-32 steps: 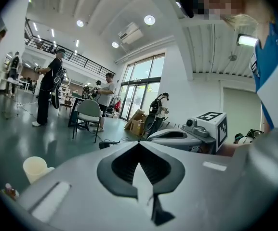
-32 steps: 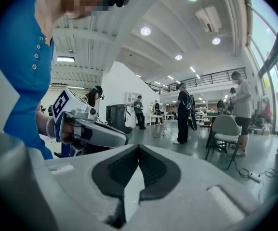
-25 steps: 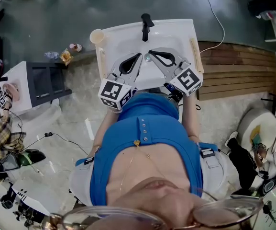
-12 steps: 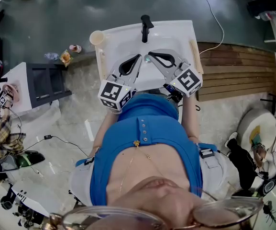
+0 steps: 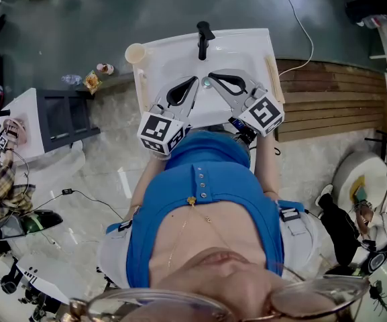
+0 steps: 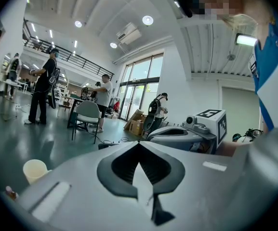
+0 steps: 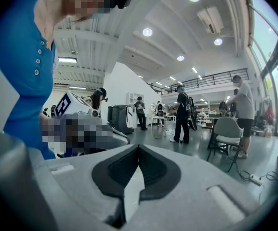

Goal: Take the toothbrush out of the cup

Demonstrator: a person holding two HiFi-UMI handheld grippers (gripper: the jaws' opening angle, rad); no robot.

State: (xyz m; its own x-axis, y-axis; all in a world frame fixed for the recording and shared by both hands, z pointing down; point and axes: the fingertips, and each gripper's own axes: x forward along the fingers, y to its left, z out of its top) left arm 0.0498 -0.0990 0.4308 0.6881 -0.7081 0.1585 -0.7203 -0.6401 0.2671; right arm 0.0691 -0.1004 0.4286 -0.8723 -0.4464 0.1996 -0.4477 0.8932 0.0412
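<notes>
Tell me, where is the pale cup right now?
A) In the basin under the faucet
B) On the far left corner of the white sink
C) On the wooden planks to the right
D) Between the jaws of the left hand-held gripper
B: the cup stands on the far left corner of the sink, left of the black faucet and apart from the left hand-held gripper and the right hand-held gripper.

I am facing a white sink (image 5: 247, 42), its black faucet (image 5: 204, 35) rising at the far rim. Wooden planks (image 5: 334, 99) are lying to my right, a dark rack (image 5: 66, 116) is standing to my left, and people are gathering near a grey chair (image 6: 86, 114).
</notes>
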